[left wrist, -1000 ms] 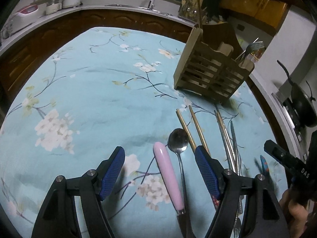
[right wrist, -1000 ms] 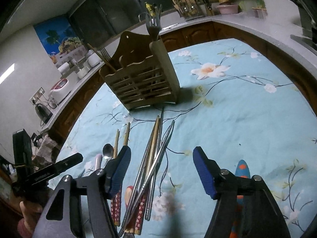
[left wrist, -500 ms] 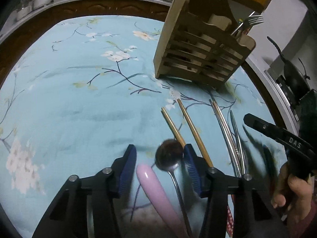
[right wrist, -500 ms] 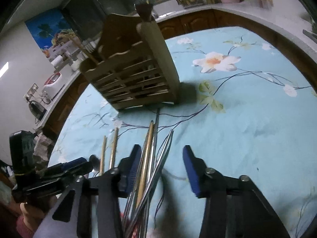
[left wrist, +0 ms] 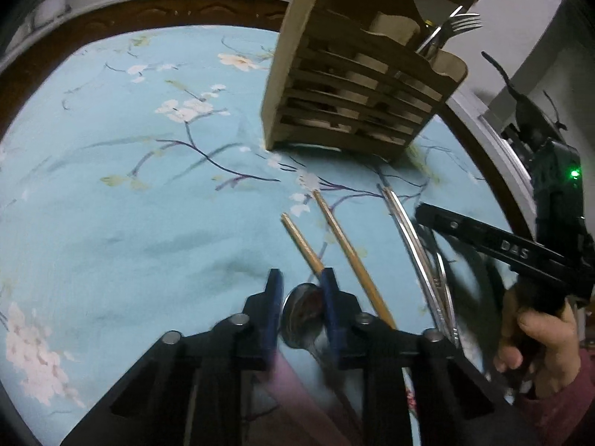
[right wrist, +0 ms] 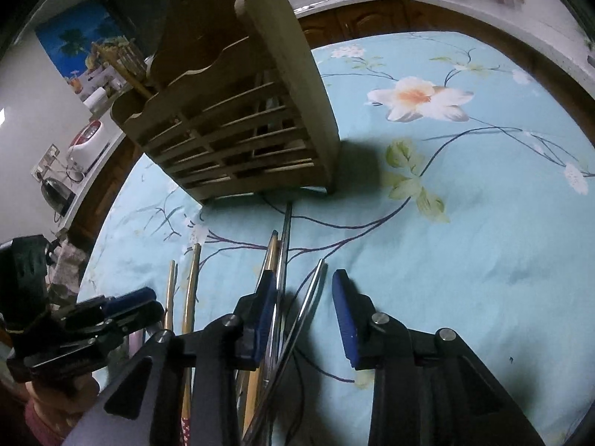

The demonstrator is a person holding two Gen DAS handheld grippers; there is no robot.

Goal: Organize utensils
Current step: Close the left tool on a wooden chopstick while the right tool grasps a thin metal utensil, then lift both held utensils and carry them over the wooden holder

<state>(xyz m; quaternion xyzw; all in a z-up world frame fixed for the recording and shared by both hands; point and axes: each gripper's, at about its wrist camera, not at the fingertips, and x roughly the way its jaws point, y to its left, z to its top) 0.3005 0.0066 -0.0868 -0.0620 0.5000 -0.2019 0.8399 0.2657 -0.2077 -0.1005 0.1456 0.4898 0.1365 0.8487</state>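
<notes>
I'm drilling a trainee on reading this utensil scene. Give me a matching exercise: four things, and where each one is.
Things:
1. spoon
2. fork
3. steel chopsticks
4. wooden chopsticks

Places:
A. upright in the wooden caddy
B. between the left gripper's jaws
C. flat on the cloth, right of the left gripper, outside its jaws
D. between the right gripper's jaws

Pairs: 1-B, 2-A, 3-D, 4-C

Steel spoon (left wrist: 303, 308), wooden chopsticks (left wrist: 349, 249), metal chopsticks (right wrist: 297, 319) flat before slatted wooden holder (left wrist: 357, 89).
</notes>
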